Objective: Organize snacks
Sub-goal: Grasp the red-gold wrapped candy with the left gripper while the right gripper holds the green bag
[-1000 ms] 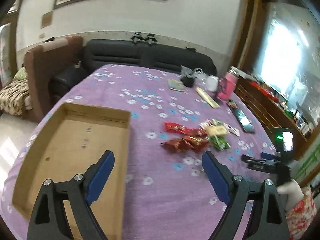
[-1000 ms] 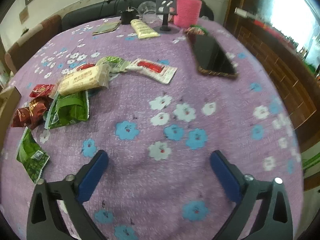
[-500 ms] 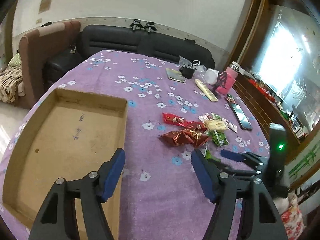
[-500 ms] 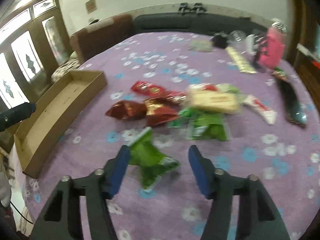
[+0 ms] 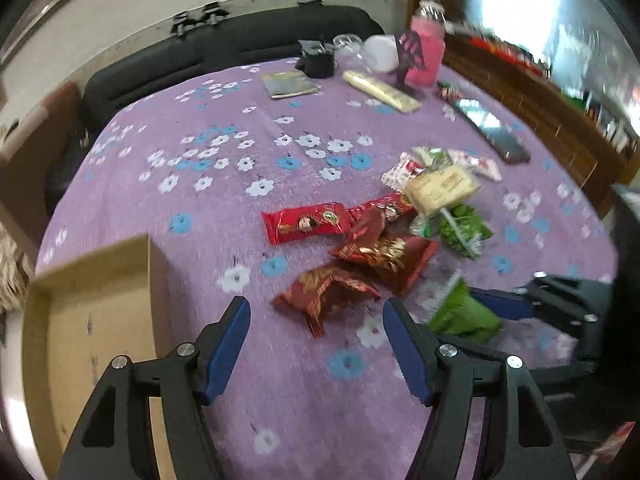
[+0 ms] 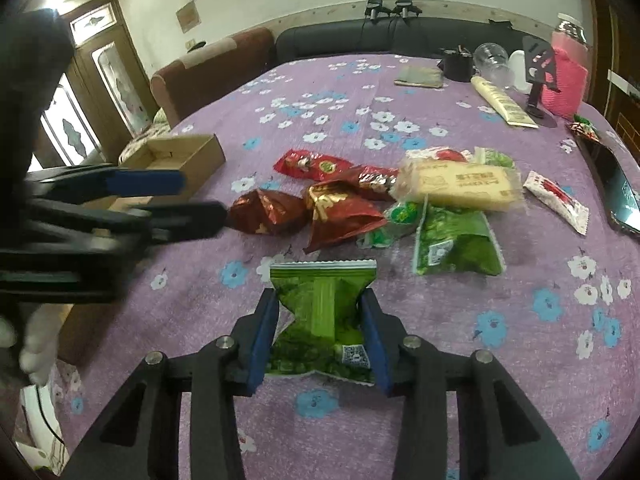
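A pile of snack packets lies on the purple flowered tablecloth (image 5: 248, 200). My right gripper (image 6: 322, 320) is shut on a green snack packet (image 6: 324, 300); the same packet (image 5: 460, 312) shows at the right of the left wrist view. My left gripper (image 5: 316, 334) is open, just in front of a dark red crinkled packet (image 5: 328, 292). Behind it lie a red packet with gold print (image 5: 384, 252), a long red packet (image 5: 306, 222), a pale yellow packet (image 5: 440, 188) and another green packet (image 5: 464, 228). The open cardboard box (image 5: 92, 320) sits at the left.
At the table's far end stand a pink bottle (image 5: 428, 52), a black cup (image 5: 318, 62), a long yellow packet (image 5: 380, 90), a booklet (image 5: 290, 84) and a phone (image 5: 492, 132). A black sofa (image 5: 224, 52) is behind the table. A brown armchair (image 6: 216, 68) stands at the left.
My right gripper has closed on the green packet. My left gripper has moved right and forward, from over the box toward the dark red packet, and has narrowed a little.
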The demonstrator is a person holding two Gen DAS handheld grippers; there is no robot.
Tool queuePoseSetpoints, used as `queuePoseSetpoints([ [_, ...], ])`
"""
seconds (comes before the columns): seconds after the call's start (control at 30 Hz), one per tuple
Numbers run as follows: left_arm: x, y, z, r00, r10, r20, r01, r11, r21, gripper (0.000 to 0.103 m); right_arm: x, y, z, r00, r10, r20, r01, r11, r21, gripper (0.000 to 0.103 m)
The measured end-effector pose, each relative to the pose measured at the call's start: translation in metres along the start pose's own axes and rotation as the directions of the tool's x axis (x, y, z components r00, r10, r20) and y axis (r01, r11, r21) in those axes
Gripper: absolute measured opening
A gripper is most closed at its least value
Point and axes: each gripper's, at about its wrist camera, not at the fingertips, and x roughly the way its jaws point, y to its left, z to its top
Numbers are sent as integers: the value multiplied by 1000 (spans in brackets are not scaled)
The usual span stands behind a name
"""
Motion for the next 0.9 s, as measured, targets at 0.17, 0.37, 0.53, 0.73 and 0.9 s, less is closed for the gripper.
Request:
queuePoseSetpoints([
  [0.17, 26, -11, 9, 998, 14, -54, -7, 991, 131, 72, -5, -7, 1, 1000, 18, 10, -19, 999, 31, 40],
  [0.37, 44, -13, 11, 994, -32, -105, 47, 988, 148, 39, -9, -11, 3, 999, 33, 25, -34, 998, 51, 40],
  [0.53, 38, -9, 10, 995, -66, -71, 71, 995, 68, 38, -8, -12, 3, 999, 36, 24, -38, 998, 58, 40],
  [0.73, -5, 3, -4, 992, -127, 26, 128, 991, -49, 38, -8, -13, 3, 998, 49, 25, -50, 997, 63, 40],
  [0.9, -63, 24, -34, 983, -137, 126, 153, 980, -126, 38, -8, -13, 3, 998, 55, 33, -57, 996, 64, 40],
])
